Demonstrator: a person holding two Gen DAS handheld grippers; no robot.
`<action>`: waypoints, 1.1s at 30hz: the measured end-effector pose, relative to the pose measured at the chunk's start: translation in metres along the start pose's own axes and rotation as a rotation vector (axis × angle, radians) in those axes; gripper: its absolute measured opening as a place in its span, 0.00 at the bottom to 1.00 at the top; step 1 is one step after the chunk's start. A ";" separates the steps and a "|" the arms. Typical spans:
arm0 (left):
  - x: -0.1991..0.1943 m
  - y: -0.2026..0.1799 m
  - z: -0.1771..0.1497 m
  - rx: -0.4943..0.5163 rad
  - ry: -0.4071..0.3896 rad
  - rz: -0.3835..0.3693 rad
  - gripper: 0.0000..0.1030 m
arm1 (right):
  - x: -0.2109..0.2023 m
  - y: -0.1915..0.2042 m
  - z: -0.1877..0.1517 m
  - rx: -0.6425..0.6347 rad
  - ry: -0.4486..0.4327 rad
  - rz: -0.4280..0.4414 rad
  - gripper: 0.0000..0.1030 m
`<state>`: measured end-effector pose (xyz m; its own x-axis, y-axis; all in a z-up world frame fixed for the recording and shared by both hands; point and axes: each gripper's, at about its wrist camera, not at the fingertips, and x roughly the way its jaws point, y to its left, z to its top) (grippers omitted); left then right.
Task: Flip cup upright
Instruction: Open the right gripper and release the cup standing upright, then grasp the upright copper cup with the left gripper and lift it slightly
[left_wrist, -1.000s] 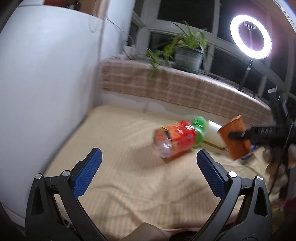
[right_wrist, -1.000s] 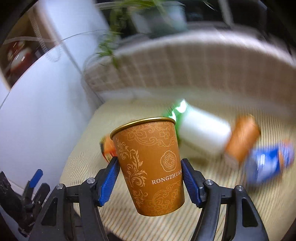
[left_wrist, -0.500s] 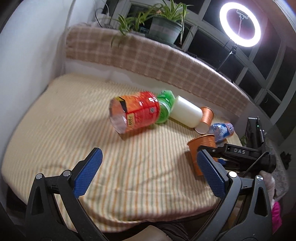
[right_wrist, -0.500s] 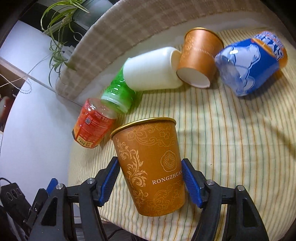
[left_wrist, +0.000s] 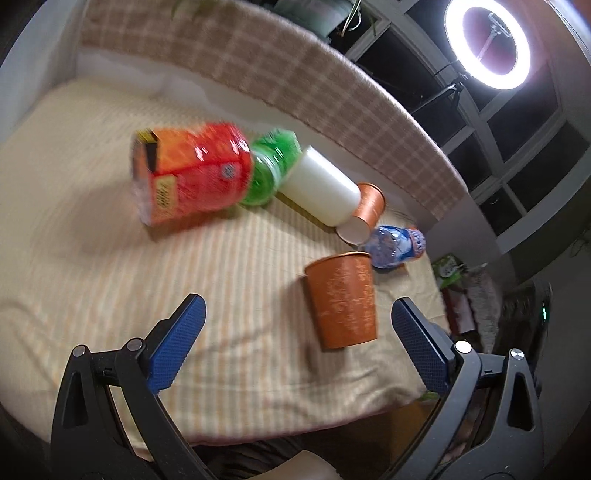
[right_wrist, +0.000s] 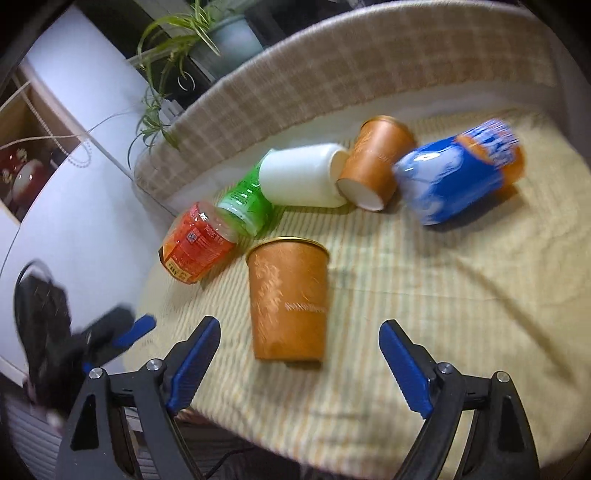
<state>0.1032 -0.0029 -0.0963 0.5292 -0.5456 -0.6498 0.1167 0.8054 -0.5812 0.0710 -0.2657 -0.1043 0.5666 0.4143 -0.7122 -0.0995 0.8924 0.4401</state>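
Observation:
An orange paper cup with a gold rim stands upright on the striped cloth, just ahead of my right gripper, which is open and empty with the cup free between its spread blue pads. The cup also shows in the left wrist view, up and to the right of my left gripper, which is open and empty. A second orange cup lies on its side at the back; it also shows in the left wrist view.
A row lies on its side behind the cup: a red-orange bottle, a green bottle, a white cup, a blue bottle. A checked backrest and plant stand behind. A ring light glows at right.
My right gripper has opened and let go of the orange cup, which now stands upright on the cloth. The gripper has drawn back a little. The left gripper's view has shifted.

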 end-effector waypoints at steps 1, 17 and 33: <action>0.006 0.000 0.001 -0.022 0.018 -0.019 0.98 | -0.008 -0.002 -0.004 0.000 -0.010 -0.010 0.87; 0.084 -0.020 0.010 -0.138 0.173 -0.110 0.82 | -0.063 -0.062 -0.044 0.155 -0.084 -0.052 0.87; 0.111 -0.027 0.010 -0.120 0.217 -0.074 0.70 | -0.060 -0.087 -0.054 0.213 -0.073 -0.062 0.87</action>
<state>0.1671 -0.0827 -0.1478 0.3285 -0.6495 -0.6857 0.0410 0.7351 -0.6767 0.0012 -0.3581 -0.1294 0.6245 0.3390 -0.7036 0.1082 0.8547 0.5077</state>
